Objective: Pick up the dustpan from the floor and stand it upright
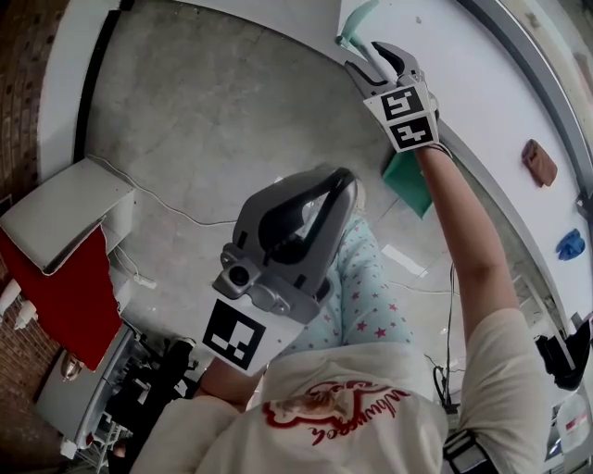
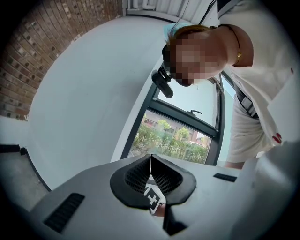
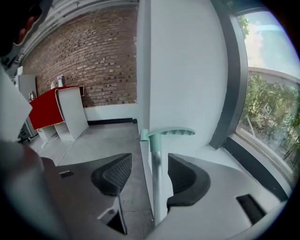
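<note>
1. Far left: a brick wall (image 1: pixel 20 83) borders the grey floor (image 1: pixel 213 120). A white panel (image 1: pixel 65 213) and a red panel (image 1: pixel 65 296) stand at its foot. A thin cable (image 1: pixel 167 208) runs from them across the floor.
2. Left of centre: the left gripper (image 1: pixel 338 180) is held close to the person's body, with its marker cube at the lower end. In the left gripper view its two pads are pressed together along a single seam. Nothing is between them.
3. Centre: the person's star-patterned trouser leg (image 1: pixel 371 296) shows directly behind the left gripper.
4. Right of centre: the dustpan (image 1: pixel 408 180) is a teal pan on a long pole. The pan sits low by the foot of the white wall (image 1: pixel 482 56) and is partly covered by the right arm (image 1: pixel 468 241). The teal grip (image 1: pixel 357 28) is at the far end of the pole, close to the wall.
5. Right gripper (image 1: pixel 378 60): it is extended on the outstretched arm, well apart from the left gripper, and its tips reach the upper part of the pole.
6. Right gripper view: the jaws are spread wide.
   - The pole (image 3: pixel 157 187) stands upright between them.
   - A wide gap shows on the left pad's side and a narrow one on the right pad's side.
   - Neither pad presses on the pole.
   - The teal grip sits crosswise at the top, beside the wall corner; contact with the wall cannot be determined.
7. Far right: a dark window frame (image 1: pixel 533 83) curves along the wall. A brown object (image 1: pixel 539 162) and a blue object (image 1: pixel 570 243) lie beyond it.
</note>
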`<state>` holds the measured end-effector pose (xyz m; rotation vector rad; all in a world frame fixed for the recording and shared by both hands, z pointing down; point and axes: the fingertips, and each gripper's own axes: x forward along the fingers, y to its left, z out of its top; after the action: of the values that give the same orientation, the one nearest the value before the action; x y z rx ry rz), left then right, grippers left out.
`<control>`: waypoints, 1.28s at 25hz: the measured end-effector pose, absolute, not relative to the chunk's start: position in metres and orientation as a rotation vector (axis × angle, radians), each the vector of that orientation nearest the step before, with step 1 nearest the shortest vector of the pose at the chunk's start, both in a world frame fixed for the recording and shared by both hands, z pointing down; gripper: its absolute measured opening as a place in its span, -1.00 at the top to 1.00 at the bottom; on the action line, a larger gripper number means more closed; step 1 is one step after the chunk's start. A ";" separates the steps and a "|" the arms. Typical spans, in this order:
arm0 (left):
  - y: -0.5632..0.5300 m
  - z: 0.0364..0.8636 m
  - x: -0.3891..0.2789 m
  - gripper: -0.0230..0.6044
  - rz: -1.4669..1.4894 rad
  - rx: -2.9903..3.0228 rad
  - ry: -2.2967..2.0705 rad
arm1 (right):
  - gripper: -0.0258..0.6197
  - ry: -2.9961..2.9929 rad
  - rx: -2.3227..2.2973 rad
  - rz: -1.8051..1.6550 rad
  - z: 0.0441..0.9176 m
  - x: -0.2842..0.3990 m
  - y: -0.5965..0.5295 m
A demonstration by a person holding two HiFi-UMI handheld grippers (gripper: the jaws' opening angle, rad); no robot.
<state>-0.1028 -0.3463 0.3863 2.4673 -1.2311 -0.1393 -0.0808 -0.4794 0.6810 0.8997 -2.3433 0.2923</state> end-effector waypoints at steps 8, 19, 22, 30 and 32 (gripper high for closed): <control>-0.346 0.390 -0.110 0.87 -0.119 2.485 -1.216 | 0.19 -2.278 0.876 0.304 0.707 -0.079 -0.486; -0.340 0.394 -0.118 0.87 -0.095 2.478 -1.227 | 0.62 -2.193 0.868 0.264 0.723 -0.074 -0.496; -0.339 0.393 -0.120 0.87 -0.093 2.482 -1.229 | 0.62 -2.188 0.863 0.275 0.724 -0.074 -0.496; -0.341 0.374 -0.115 0.87 -0.120 2.518 -1.213 | 0.63 -2.191 0.899 0.278 0.707 -0.056 -0.488; -0.339 0.373 -0.111 0.87 -0.121 2.523 -1.203 | 0.63 -2.202 0.911 0.276 0.702 -0.051 -0.482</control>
<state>-0.1112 -0.3386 0.3729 2.5234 -1.2026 -0.1208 -0.0508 -0.4821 0.7021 0.9105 -2.2016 0.2765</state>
